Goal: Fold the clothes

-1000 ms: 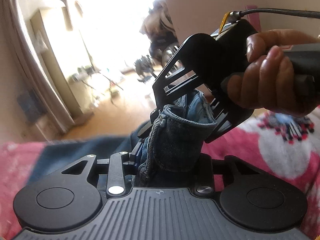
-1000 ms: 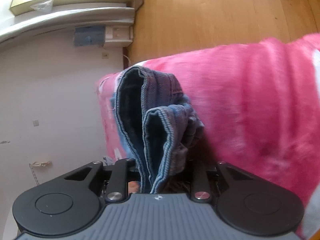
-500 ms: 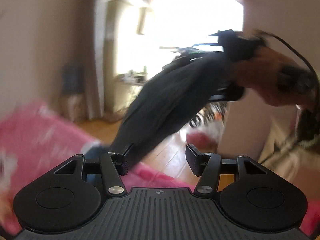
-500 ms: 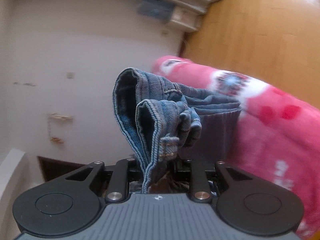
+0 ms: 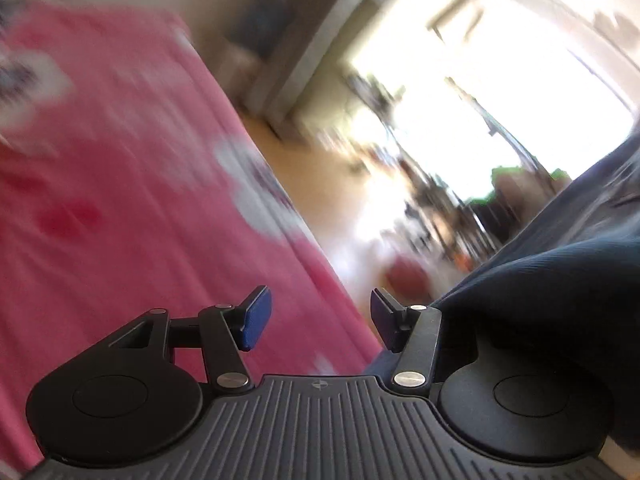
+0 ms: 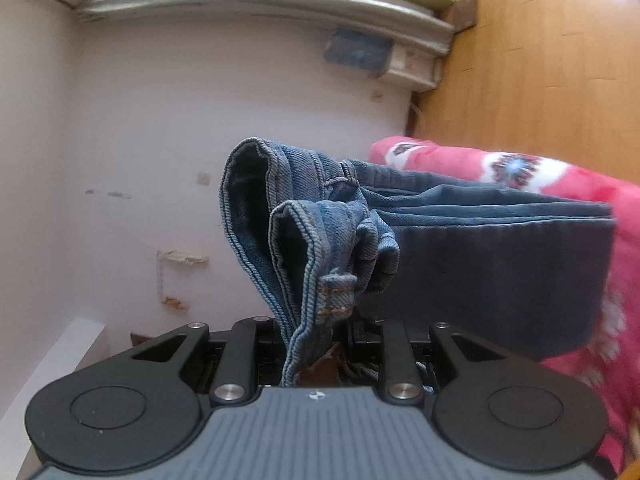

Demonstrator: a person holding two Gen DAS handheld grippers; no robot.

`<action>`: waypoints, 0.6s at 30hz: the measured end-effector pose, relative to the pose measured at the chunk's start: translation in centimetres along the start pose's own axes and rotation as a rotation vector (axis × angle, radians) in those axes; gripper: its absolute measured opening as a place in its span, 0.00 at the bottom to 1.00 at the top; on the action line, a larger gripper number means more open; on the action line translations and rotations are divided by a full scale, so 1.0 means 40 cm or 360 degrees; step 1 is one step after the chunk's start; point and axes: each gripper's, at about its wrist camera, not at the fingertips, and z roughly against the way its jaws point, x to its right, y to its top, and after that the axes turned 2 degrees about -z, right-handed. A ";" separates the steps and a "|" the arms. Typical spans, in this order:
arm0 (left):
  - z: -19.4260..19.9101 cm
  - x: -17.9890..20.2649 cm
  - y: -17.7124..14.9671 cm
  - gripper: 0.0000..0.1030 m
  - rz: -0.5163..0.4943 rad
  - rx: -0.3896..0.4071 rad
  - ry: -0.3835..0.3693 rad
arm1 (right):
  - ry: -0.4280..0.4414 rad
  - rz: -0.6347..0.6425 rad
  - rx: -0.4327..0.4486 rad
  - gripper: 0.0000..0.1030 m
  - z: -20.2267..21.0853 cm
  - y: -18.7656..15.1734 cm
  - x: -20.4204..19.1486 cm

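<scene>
My right gripper [image 6: 318, 344] is shut on the bunched waistband of a pair of blue jeans [image 6: 320, 236]. The jeans hang from it, and their dark legs [image 6: 500, 264] trail to the right onto the pink blanket [image 6: 560, 176]. My left gripper [image 5: 320, 318] is open and empty, with blue pads [image 5: 256, 316] apart over the edge of the pink blanket [image 5: 120, 200]. A dark fold of the jeans [image 5: 552, 288] drapes over the right side of the left gripper. The left wrist view is blurred.
A wooden floor [image 6: 540, 60] lies beyond the blanket edge. A white wall [image 6: 160, 140] and a skirting ledge [image 6: 280, 0] stand behind the jeans. In the left wrist view a bright window [image 5: 500, 100] and blurred furniture sit across the floor.
My left gripper has let go of the jeans, opened, and swung away left over the blanket. My right gripper still holds the waistband and has lifted and turned, so more leg shows.
</scene>
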 end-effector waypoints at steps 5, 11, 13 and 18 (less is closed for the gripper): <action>-0.119 0.077 -0.147 0.53 -0.0162 -0.0460 -0.0267 | -0.0105 -0.0122 0.0118 0.25 0.120 -0.083 0.044; -0.151 0.044 -0.258 0.53 -0.0195 -0.0627 -0.0159 | -0.0184 -0.0311 0.0170 0.25 0.098 -0.077 0.149; -0.122 -0.031 -0.223 0.53 -0.0037 -0.0547 -0.0061 | -0.0195 -0.0368 0.0180 0.25 0.048 -0.050 0.183; 0.017 -0.216 -0.076 0.53 0.0229 -0.0176 0.0287 | -0.0242 -0.0472 0.0126 0.25 -0.166 0.043 0.261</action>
